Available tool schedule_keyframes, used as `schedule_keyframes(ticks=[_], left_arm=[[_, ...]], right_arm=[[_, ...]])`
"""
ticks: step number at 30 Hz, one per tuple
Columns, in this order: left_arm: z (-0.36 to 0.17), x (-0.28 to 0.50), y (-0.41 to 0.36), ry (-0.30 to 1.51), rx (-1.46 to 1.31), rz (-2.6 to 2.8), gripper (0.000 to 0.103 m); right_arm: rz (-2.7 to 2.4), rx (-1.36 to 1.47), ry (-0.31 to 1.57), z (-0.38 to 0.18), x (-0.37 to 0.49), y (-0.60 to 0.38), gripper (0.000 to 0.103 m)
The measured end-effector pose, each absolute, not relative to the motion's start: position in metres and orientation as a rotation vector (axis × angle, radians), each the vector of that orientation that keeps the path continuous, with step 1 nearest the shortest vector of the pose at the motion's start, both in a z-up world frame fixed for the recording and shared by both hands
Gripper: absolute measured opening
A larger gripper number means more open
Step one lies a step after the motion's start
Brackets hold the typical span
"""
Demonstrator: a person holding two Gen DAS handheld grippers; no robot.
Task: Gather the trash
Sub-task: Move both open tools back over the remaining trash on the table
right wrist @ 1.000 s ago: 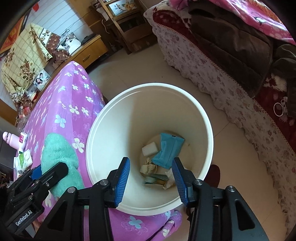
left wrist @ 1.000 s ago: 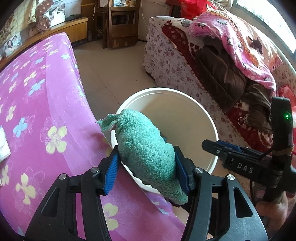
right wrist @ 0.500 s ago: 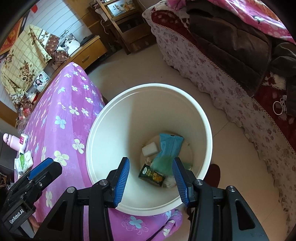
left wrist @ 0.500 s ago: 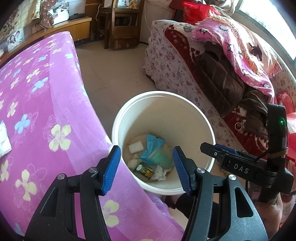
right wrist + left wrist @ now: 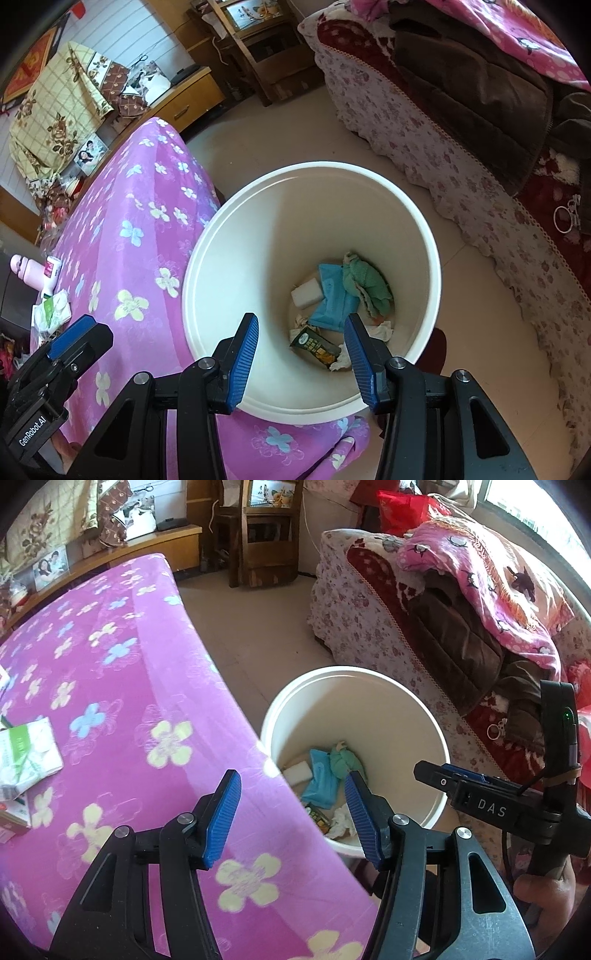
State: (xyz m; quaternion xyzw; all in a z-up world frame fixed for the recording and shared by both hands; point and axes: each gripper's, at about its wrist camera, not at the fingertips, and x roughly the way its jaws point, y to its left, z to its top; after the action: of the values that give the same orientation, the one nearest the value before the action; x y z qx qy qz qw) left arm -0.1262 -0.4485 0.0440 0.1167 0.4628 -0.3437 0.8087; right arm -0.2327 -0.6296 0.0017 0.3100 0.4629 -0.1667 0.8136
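Left of the fingers point(image 5: 221, 812), purple flowered table point(image 5: 110, 664) bearing a tissue pack point(image 5: 26, 753); ahead, white bucket point(image 5: 424, 229) on tiled floor point(image 5: 251, 627).

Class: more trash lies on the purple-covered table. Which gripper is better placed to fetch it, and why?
Probably left. The left gripper is open over the purple cloth, nearer the paper packet; the right gripper, also open, hangs over the white bucket.

Bright daylight from the upper-right window point(image 5: 535, 502), blown-out glare there, sharp focus, fisheye-warped dark corners.
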Motion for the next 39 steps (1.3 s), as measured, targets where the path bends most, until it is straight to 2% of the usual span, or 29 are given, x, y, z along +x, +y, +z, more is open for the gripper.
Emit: schedule_keyframes(ticks=[10,14,39], left_arm=[[0.064,-0.133,-0.405,0.909,0.261,-0.678,0.057],[0.072,-0.133,-0.380,0.875,0.253,-0.641,0.057],[0.090,-0.121,-0.210,0.854,0.089,-0.412,0.057]], right_arm=[[-0.269,0.573,0.933,0.027,-0.223,-0.589,0.047],[-0.252,0.517,0.899,0.043,-0.219,-0.567,0.059],[-0.047,0.362,0.871,0.086,-0.183,-0.436,0.063]])
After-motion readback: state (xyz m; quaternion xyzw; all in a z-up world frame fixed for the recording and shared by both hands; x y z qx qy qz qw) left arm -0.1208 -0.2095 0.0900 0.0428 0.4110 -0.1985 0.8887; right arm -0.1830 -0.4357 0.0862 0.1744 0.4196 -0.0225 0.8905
